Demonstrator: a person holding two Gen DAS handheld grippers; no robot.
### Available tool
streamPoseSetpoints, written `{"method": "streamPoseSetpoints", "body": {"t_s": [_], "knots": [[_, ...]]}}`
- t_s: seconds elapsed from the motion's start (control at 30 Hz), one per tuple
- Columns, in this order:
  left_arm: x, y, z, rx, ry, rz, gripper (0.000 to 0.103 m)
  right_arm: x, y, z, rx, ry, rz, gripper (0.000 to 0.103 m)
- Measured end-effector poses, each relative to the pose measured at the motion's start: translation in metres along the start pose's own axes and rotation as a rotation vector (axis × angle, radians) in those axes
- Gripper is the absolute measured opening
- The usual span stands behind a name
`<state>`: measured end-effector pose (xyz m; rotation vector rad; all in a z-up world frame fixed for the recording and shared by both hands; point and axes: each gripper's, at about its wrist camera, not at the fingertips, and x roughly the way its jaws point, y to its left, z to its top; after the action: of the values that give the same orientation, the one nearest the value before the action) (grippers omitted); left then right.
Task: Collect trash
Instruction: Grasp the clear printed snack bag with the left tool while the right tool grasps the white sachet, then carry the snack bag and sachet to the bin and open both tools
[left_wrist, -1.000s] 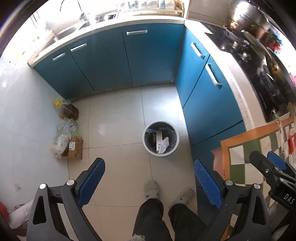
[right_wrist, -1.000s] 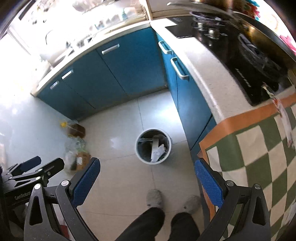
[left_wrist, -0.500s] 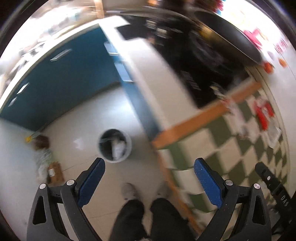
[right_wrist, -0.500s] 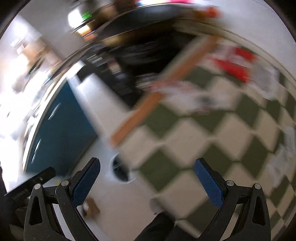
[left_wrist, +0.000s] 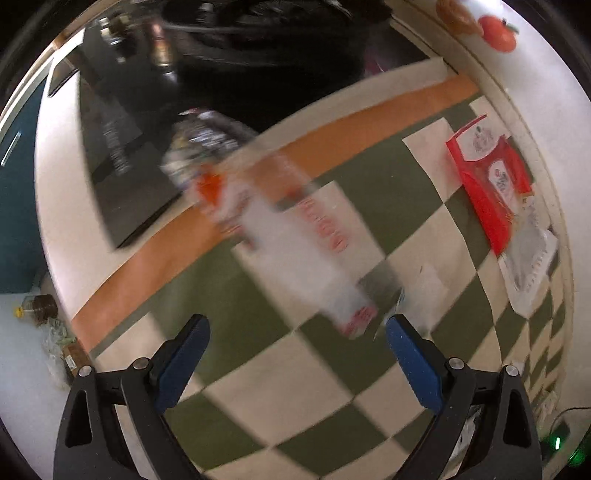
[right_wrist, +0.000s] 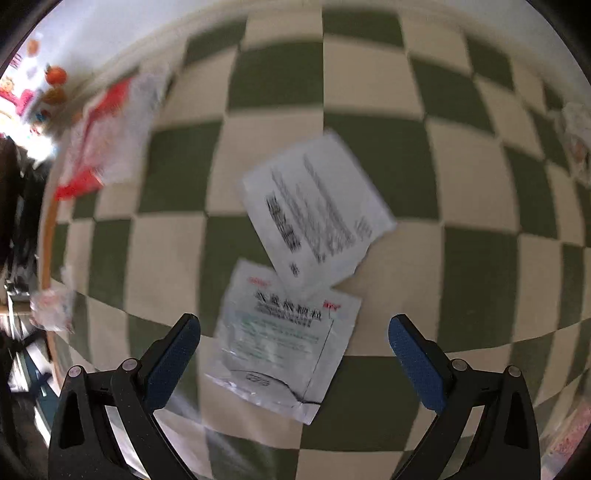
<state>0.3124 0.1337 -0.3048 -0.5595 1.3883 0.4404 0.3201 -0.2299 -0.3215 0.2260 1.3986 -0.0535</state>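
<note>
Both views look down on a green-and-cream checked cloth (left_wrist: 236, 387) strewn with wrappers. My left gripper (left_wrist: 297, 363) is open and empty above it. Just beyond its fingers lies a long clear-and-white wrapper with red print (left_wrist: 295, 236), blurred. A red packet (left_wrist: 487, 184) and a white torn wrapper (left_wrist: 528, 266) lie at the right. My right gripper (right_wrist: 295, 360) is open and empty too. A white sachet with printed text (right_wrist: 284, 343) lies between its fingers, below them. A white paper slip (right_wrist: 317, 210) rests farther on, overlapping the sachet.
A black stove top (left_wrist: 122, 122) and a dark pan border the cloth's orange edge (left_wrist: 177, 243). Bags and a box sit on the floor at far left (left_wrist: 55, 332). A red-and-white packet (right_wrist: 99, 140) and another wrapper (right_wrist: 576, 140) lie on the checked cloth (right_wrist: 476, 269).
Both grippers swung from the floor and the grey bin up over the checked counter cloth. The bin and the person's legs have left both views. Both stay open.
</note>
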Motion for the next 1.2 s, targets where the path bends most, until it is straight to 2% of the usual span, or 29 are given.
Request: {"method": "streamPoseSetpoints", "body": {"t_s": [0.07,0.13,0.17,0.2,0.23,0.27,0.3,0.37,0.47,0.57,0.83,0.9,1.0,1.2], "knots": [[0.010,-0.008,0.010,0.004,0.002,0.013,0.097,0.005,0.014,-0.007,-0.062,-0.030,-0.055,0.101],[0.016,-0.010,0.016,0.002,-0.004,0.028,0.084,0.007,0.021,-0.012,-0.089,-0.065,-0.098,0.101],[0.014,-0.012,0.018,0.008,-0.033,0.049,0.076,0.006,0.021,-0.015,-0.098,-0.092,-0.101,0.099],[0.011,-0.014,0.019,0.021,-0.058,0.068,0.060,0.004,0.021,-0.016,-0.106,-0.113,-0.100,0.097],[0.009,-0.015,0.019,0.039,-0.075,0.090,0.049,0.001,0.021,-0.018,-0.117,-0.135,-0.096,0.085],[0.006,-0.018,0.019,0.068,-0.094,0.115,0.023,-0.002,0.022,-0.018,-0.133,-0.153,-0.093,0.068],[0.004,-0.020,0.018,0.093,-0.101,0.104,0.000,-0.004,0.023,-0.018,-0.146,-0.165,-0.090,0.057],[0.004,-0.021,0.016,0.119,-0.093,0.093,0.000,-0.006,0.022,-0.015,-0.150,-0.168,-0.080,0.000],[-0.007,-0.019,0.003,0.154,-0.114,0.081,0.000,-0.010,0.022,-0.011,-0.128,-0.156,-0.028,0.001],[-0.027,-0.018,-0.017,0.216,-0.168,0.077,0.000,-0.025,0.024,-0.013,-0.111,-0.178,0.042,0.001],[-0.092,0.028,-0.080,0.282,-0.221,0.014,0.000,-0.067,0.045,-0.030,-0.101,-0.162,0.245,0.001],[-0.099,0.040,-0.086,0.278,-0.230,0.004,0.000,-0.074,0.055,-0.039,-0.091,-0.143,0.315,0.001],[-0.114,0.071,-0.094,0.251,-0.239,-0.013,0.000,-0.087,0.076,-0.054,-0.117,-0.128,0.373,0.001],[-0.123,0.154,-0.106,0.128,-0.245,-0.019,0.000,-0.103,0.157,-0.096,-0.286,-0.088,0.456,0.001]]}}
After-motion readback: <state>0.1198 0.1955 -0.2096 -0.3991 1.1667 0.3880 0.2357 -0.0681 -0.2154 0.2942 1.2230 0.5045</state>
